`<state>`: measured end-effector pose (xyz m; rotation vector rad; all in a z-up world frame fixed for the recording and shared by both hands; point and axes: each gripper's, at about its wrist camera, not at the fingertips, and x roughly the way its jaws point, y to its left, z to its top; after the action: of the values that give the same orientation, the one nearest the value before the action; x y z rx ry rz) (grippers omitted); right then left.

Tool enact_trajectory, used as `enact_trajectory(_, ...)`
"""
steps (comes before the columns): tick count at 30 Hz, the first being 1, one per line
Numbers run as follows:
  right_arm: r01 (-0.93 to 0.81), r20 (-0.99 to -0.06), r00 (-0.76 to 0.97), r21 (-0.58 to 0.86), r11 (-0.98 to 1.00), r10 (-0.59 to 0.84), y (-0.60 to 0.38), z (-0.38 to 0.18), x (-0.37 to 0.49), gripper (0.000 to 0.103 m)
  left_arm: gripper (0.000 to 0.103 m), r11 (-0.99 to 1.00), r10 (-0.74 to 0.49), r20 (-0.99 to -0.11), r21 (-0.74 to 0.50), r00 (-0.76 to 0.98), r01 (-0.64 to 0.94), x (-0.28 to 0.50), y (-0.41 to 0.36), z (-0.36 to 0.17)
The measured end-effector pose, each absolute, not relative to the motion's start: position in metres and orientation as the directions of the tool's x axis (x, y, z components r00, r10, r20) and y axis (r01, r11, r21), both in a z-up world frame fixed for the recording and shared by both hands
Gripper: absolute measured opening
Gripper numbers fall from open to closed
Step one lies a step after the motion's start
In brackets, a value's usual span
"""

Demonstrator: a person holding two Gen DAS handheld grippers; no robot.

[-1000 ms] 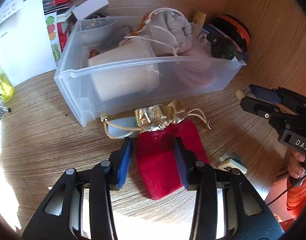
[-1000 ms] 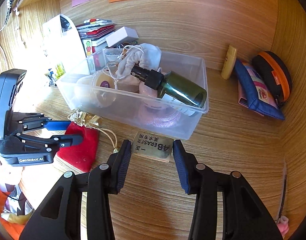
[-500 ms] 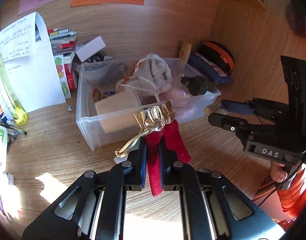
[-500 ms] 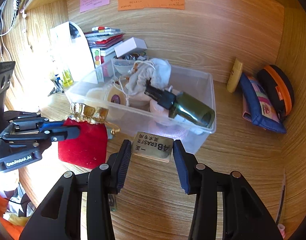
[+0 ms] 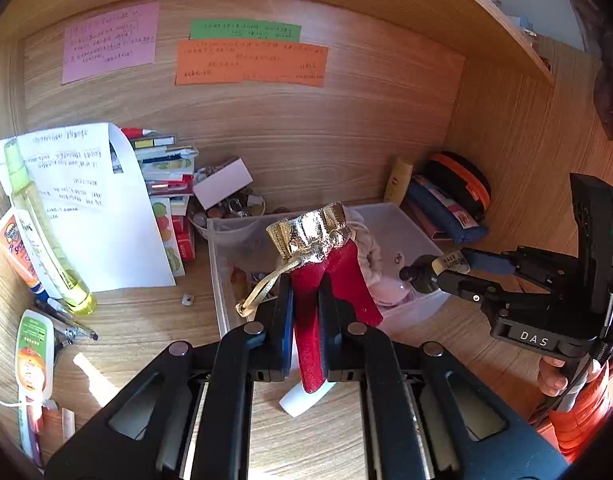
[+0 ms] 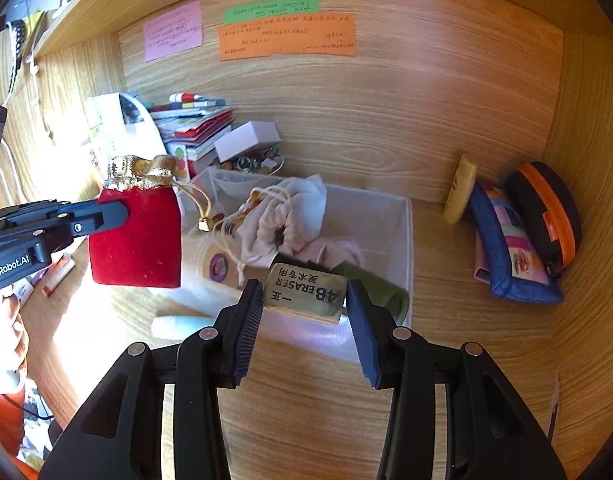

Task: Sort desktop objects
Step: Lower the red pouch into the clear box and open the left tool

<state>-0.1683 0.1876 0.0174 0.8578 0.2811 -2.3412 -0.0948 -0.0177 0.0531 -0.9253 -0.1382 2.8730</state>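
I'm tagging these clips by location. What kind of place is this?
Most likely a home or dorm study desk set in a wooden alcove: handwritten sticky notes on the back panel, stacked stationery, pencil pouches, and a clear storage bin being filled.

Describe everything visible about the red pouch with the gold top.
The red pouch is a small velvet-looking drawstring bag with a crinkled metallic gold collar and a gold cord ending in a small bead. It looks flat and limp, seemingly with little inside. The left tool is shut on its red body, holding it in the air with the collar uppermost, off the desk, to the left of the clear plastic bin. Only the tool's fingers touch it.
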Motion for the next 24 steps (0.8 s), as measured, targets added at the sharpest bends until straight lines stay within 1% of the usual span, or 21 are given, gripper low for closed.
enact_trajectory(5, 0.598, -0.631, -0.619, 0.006, -0.801, -0.467, 0.186, 0.023, -0.186, 0.039, 0.009, -0.994, 0.092, -0.553, -0.096, -0.828, -0.046, -0.11, -0.022, 0.061)
enact_trajectory(7, 0.588, -0.631, -0.626, 0.004, -0.809, -0.458, 0.185, 0.023, -0.194, 0.039, 0.009, -0.994, 0.084, -0.557, -0.101, -0.827, -0.033, -0.118, -0.025, 0.06)
enact_trajectory(10, 0.573, -0.637, -0.632, -0.002, -0.82, -0.44, 0.183, 0.019, -0.206, 0.039, 0.009, -0.997, 0.038, -0.564, -0.079, -0.825, 0.008, -0.13, -0.027, 0.055)
enact_trajectory(17, 0.561, -0.672, -0.612, 0.002, -0.828, -0.416, 0.177, 0.003, -0.229, 0.039, 0.009, -0.997, -0.031, -0.608, -0.036, -0.793, 0.066, -0.154, -0.033, 0.031)
enact_trajectory(24, 0.556, -0.693, -0.594, 0.012, -0.831, -0.408, 0.175, -0.009, -0.244, 0.039, 0.009, -0.997, -0.03, -0.659, -0.029, -0.752, 0.065, -0.17, -0.036, 0.009)
